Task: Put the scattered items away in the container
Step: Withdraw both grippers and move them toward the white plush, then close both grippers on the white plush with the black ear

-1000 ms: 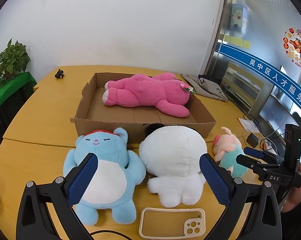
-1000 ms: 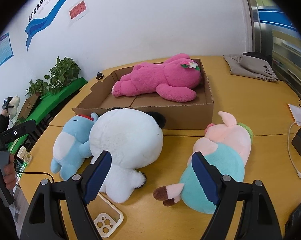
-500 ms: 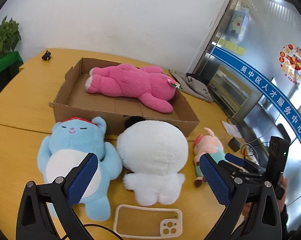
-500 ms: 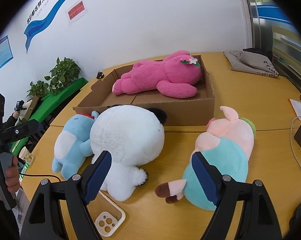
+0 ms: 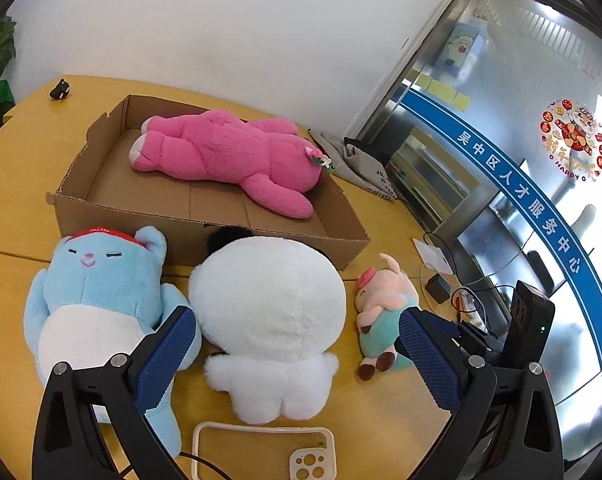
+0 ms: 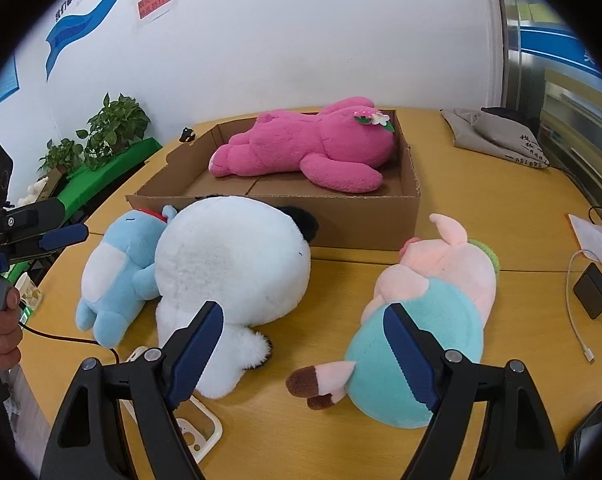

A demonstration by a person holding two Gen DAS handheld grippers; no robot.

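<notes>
A cardboard box holds a pink plush bear. In front of it lie a blue plush bear, a white round plush and a pink pig plush in teal. A clear phone case lies at the near edge. My left gripper is open above the white plush's rear. My right gripper is open and empty between the white plush and the pig.
A grey cloth bag lies at the back right. A charger with cable and paper lie on the right. A small dark object sits at the far left. Potted plants stand beyond the table.
The left gripper has swung right and closed in over the white plush, the toys now larger in its view. The right gripper has edged forward toward the pig. Both stay open.
</notes>
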